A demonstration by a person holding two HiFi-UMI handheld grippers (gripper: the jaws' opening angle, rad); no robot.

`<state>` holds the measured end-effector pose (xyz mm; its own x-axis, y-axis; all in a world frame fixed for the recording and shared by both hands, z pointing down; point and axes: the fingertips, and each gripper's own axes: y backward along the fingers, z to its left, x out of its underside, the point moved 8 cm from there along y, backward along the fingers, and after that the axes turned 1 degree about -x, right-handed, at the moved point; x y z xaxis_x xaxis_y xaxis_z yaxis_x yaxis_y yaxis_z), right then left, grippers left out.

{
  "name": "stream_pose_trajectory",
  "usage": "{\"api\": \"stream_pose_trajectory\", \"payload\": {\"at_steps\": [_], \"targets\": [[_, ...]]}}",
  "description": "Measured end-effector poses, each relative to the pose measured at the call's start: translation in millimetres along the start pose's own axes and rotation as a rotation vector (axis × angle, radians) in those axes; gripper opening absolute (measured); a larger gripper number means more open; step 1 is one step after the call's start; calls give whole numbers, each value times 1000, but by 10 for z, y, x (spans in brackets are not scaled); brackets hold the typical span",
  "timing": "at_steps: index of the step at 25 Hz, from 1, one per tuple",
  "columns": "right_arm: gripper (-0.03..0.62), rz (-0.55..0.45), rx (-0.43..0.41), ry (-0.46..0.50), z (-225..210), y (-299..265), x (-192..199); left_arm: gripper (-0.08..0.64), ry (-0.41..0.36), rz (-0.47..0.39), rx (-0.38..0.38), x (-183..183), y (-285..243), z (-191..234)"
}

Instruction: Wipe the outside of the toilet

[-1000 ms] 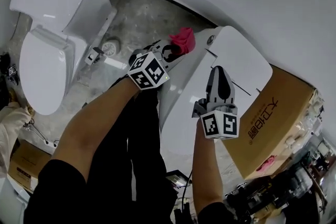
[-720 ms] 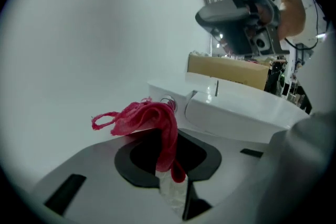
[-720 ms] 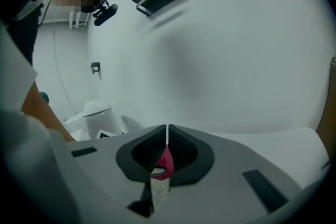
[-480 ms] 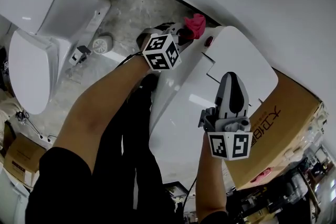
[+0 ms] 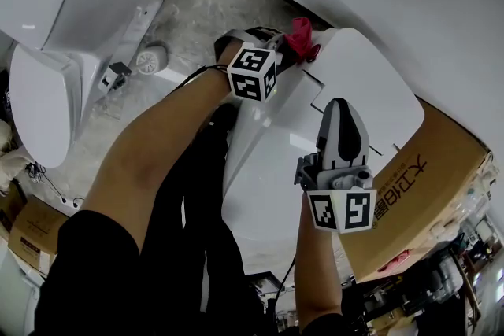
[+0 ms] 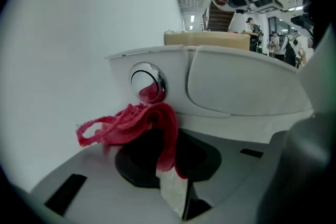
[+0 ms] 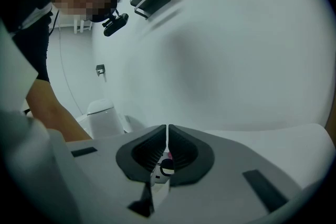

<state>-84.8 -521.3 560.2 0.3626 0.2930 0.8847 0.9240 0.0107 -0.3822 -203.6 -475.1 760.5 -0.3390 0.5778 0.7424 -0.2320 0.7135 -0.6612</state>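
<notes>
Toilet [image 5: 354, 83] sits centre-right. Left gripper [image 5: 285, 47] pinches cloth [image 5: 301, 34] at its far-left edge by button [image 6: 148, 83]; press cloth flat, overlap strokes. Right gripper [image 5: 340, 110] closed, empty, near.

Glossy toilet [image 5: 354, 90]; knitted cloth [image 6: 131, 123]

White toilet [image 5: 264, 185], seat lid closed. A crumpled red cloth [image 6: 137, 122] sits at its tank [image 5: 370, 90], just beside the chrome flush button [image 6: 147, 81].
</notes>
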Motion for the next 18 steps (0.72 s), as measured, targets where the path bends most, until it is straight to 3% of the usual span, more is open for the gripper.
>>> {"api": "stream_pose_trajectory", "payload": {"at_steps": [9,18], "targets": [[37,19,-29,3,258,43,115,74,-12,12,75,30,186,-397],[38,3,-12,7,618,95,152,72,-50,0,166,102,541,-1230]]}}
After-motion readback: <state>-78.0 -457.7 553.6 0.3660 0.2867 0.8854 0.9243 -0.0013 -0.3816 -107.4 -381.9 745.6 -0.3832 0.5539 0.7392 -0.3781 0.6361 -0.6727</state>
